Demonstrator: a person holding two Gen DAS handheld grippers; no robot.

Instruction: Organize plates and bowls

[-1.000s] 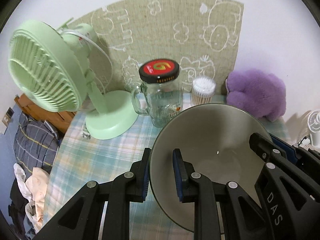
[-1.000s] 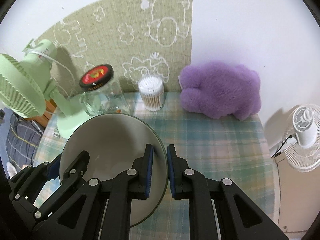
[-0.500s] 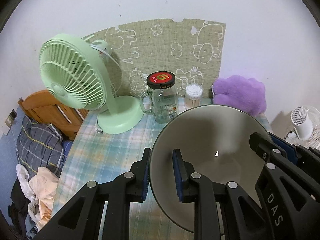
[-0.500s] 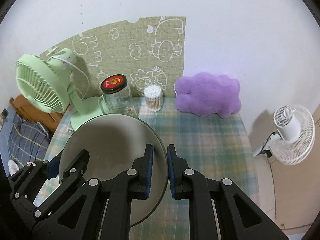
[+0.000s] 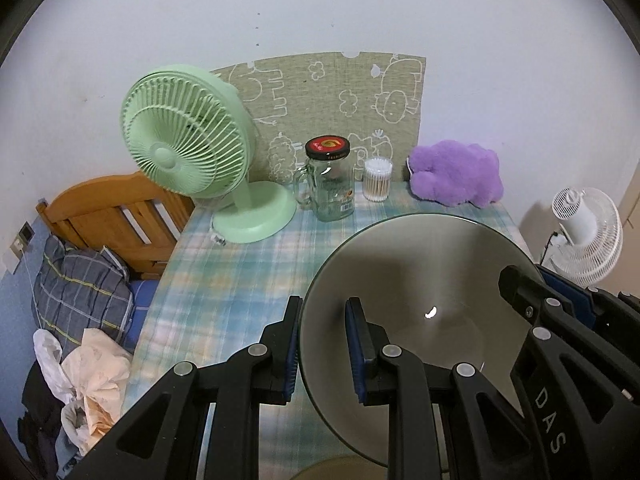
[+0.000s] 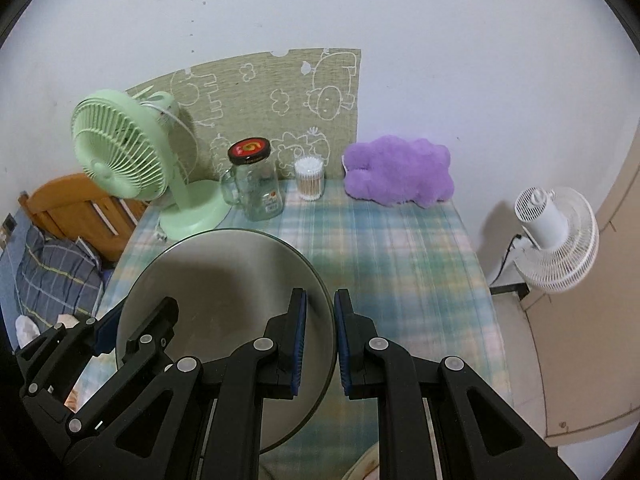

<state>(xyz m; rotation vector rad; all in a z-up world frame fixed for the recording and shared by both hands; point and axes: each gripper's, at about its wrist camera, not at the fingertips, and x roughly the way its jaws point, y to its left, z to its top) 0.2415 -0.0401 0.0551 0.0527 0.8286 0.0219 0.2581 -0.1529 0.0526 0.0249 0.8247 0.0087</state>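
Wall point(image 6: 440, 60): plain white, patterned mat point(image 6: 280, 92) pinned up.
Counter point(image 6: 400, 264): checked cloth.
Left: wooden bed frame point(image 5: 116, 212).

Green fan point(image 5: 188, 136), glass jar point(image 5: 330, 184), purple plush point(image 5: 456, 172), white fan point(image 6: 556, 236)

grey bowl point(image 5: 420, 264), mint-green fan point(image 5: 188, 136), purple plush point(image 5: 456, 178), pastel plaid tablecloth point(image 5: 240, 280).

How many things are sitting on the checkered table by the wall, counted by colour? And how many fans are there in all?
Green: 1, the fan
Clear glass: 1, the jar with a black and red lid
White: 1, the cotton swab tub
Purple: 1, the plush toy
Total on the table: 4
Fans in all: 2, counting the white fan beside the table
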